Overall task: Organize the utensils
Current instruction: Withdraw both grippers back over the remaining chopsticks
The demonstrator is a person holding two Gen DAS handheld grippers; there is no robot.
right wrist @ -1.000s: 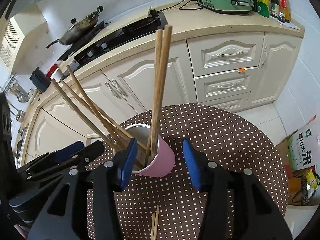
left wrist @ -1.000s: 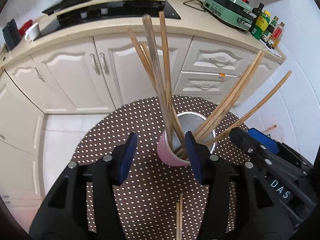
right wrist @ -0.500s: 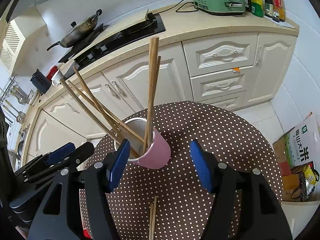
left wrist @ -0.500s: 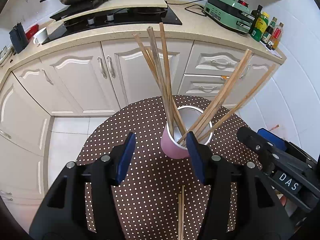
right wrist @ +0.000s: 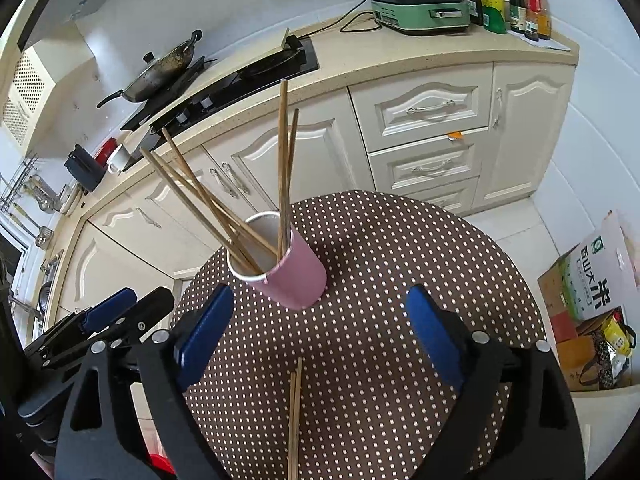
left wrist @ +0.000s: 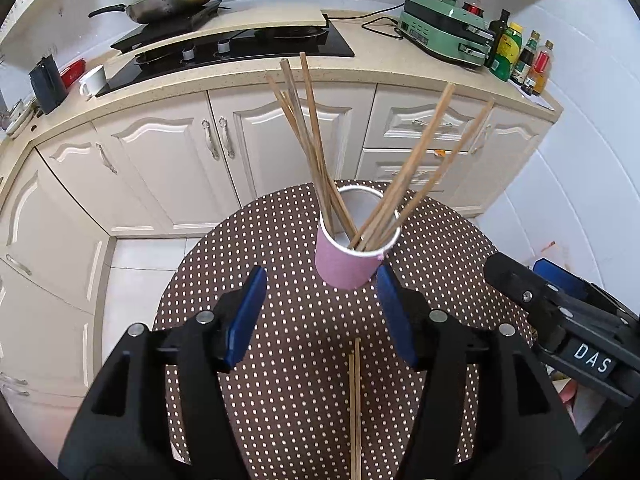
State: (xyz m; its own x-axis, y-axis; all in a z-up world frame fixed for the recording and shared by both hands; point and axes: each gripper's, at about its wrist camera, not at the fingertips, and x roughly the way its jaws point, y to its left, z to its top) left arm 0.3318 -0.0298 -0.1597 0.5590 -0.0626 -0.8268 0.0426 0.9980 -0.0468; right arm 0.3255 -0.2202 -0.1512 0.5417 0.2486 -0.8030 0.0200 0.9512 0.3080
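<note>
Matt wooden chopsticks (left wrist: 316, 152) in a pink cup (left wrist: 346, 266) (shiny metal inside); polka-dot tablecloth (left wrist: 288, 380).

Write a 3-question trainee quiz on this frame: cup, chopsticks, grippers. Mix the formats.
1. True or false: the pink cup stands upright on the dotted table with chopsticks leaning in it.
2. Multiple choice: the loose chopstick pair lies A) in the cup, B) flat on the table nearer the camera than the cup, C) on the counter.
3. Fill in: neither the left gripper nor the right gripper has anything between its pads, and the jaws of both are ____.

Key: 1 true; 2 B; 3 opening.
</note>
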